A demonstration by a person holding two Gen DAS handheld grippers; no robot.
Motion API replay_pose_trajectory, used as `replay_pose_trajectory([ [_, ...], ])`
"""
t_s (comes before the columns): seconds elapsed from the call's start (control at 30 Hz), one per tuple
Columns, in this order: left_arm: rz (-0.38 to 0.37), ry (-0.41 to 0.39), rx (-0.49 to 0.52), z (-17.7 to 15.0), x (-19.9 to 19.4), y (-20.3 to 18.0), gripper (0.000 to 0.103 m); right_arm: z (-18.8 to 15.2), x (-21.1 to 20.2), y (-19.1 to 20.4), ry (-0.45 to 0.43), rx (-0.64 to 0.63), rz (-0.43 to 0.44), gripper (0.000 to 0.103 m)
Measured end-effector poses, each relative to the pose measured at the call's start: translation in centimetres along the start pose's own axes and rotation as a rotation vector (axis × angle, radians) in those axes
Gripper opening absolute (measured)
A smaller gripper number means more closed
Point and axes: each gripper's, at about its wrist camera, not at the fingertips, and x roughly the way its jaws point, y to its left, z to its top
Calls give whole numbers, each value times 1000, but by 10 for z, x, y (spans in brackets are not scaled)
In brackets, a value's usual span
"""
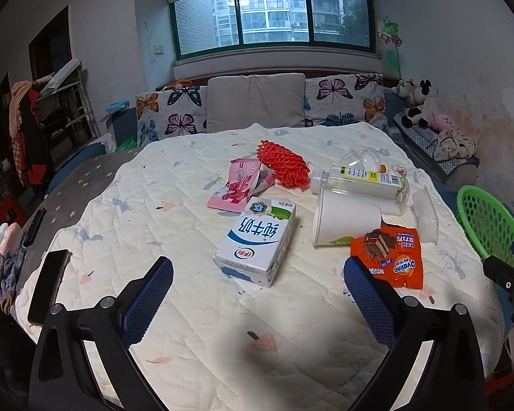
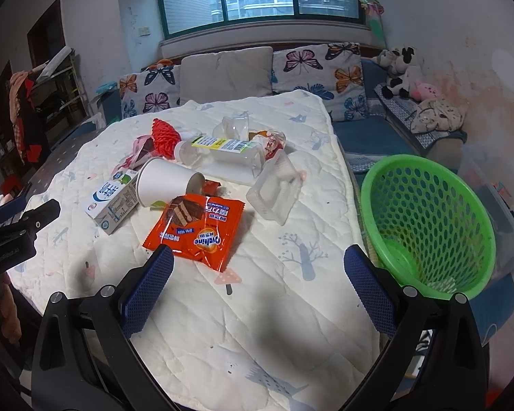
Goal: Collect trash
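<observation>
On a table covered by a cream quilted blanket (image 1: pixel 195 308), the trash lies in a loose cluster toward the far middle. Furthest left, near the table edge, a dark phone (image 1: pixel 48 284) rests flat, well apart from the rest. Then comes a pink wrapper (image 1: pixel 238 186), and just near of it a white and blue milk carton (image 1: pixel 257 239) lying on its side. Touching the pink wrapper's far right corner is a red foam fruit net (image 1: pixel 284 166). To the right a clear plastic bottle (image 1: pixel 359 179) lies on its side, with a white paper cup (image 1: pixel 342 219) tipped over just in front of it (mouth toward the left in the right wrist view). An orange Ovaltine wrapper (image 2: pixel 197 229) lies against the cup's near side, and a clear plastic tray (image 2: pixel 277 188) sits just to the right of them. Beyond the blanket's right edge stands a green perforated basket (image 2: pixel 428 219), tilted toward the table. The left gripper (image 1: pixel 258 291) hangs over the blanket with its jaws spread wide and empty, the milk carton between and just beyond its blue fingertips (image 1: pixel 154 287). The right gripper (image 2: pixel 258 274) is likewise spread wide and holds nothing, its left fingertip just at the near corner of the Ovaltine wrapper.
</observation>
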Motion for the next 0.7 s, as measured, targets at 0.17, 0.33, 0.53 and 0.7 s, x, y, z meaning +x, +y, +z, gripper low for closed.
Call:
replay_pose_trajectory([
  [0.17,1,-1,-2,-1,0,0,97,2,2,2,2,-5,3,99],
  [0.33,2,0,-5,1,4,2,97,4,5,4,3,-7,4,99],
  [0.53,4,3,-4,3,7,3,97,6,10,1,3,-6,4,99],
  [0.7,7,9,-5,6,12,5,97,7,11,0,4,-6,4,99],
])
